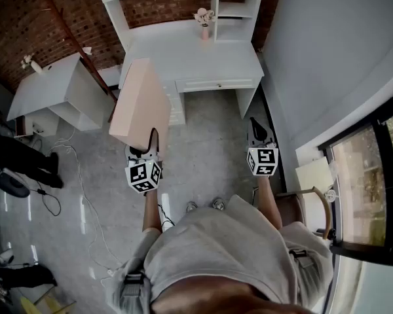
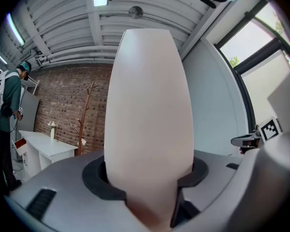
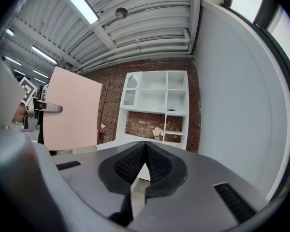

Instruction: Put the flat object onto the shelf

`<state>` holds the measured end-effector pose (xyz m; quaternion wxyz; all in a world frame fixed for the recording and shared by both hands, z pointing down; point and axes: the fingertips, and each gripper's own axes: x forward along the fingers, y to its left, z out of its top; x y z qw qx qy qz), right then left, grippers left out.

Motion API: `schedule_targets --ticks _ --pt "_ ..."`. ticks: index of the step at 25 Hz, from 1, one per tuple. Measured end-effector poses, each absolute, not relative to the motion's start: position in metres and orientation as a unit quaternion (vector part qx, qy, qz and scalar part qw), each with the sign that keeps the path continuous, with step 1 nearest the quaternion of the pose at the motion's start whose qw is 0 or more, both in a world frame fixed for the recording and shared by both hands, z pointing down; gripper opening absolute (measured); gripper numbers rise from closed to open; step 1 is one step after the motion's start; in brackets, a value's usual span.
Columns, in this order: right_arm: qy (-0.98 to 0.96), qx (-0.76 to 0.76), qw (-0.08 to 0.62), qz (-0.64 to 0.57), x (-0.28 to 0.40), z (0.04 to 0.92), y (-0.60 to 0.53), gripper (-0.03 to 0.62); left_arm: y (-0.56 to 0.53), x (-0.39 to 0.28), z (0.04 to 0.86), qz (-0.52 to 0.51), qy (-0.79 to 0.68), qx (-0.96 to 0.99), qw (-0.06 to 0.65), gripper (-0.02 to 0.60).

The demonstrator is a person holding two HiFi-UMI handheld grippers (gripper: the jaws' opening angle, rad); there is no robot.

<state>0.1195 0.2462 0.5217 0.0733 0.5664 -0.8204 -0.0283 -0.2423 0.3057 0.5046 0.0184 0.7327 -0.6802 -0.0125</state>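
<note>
A mock home study set up in an industrial hall: white desk (image 1: 190, 57), shelf unit (image 3: 157, 98) and vase of flowers (image 1: 204, 26) against a brick wall (image 2: 63, 100), strip lights (image 3: 77, 4) on a ribbed ceiling (image 3: 145, 23), cables (image 1: 85, 195) across the concrete floor (image 1: 209, 156).

Pale pink flat board (image 1: 141, 103), upright, airborne

Smooth matt pale-pink flat object (image 1: 141, 103), matt grey plastic shells on left gripper (image 1: 149, 144) and right gripper (image 3: 145, 151), black ribbed rubbery pads (image 3: 157, 166), white painted desk (image 1: 203, 57), rough red brick wall (image 1: 26, 25) far left, glossy grey floor (image 1: 206, 156), soft grey cloth shirt (image 1: 229, 247)
</note>
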Motion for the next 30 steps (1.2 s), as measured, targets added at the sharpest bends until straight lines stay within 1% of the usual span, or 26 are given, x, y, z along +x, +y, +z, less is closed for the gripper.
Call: schedule_targets --ticks 11,18,30 --pt "-0.823 0.563 0.078 -0.022 0.124 0.528 0.251 0.028 0.310 -0.232 0.505 -0.011 -0.678 0.735 0.022 0.270" --pt "-0.825 0.561 0.068 -0.026 0.131 0.525 0.247 0.029 0.309 -0.220 0.506 -0.001 -0.676 0.737 0.015 0.270" --pt "-0.835 0.543 0.078 -0.042 0.157 0.525 0.230 0.029 0.306 -0.184 0.513 0.011 -0.685 0.728 0.014 0.270"
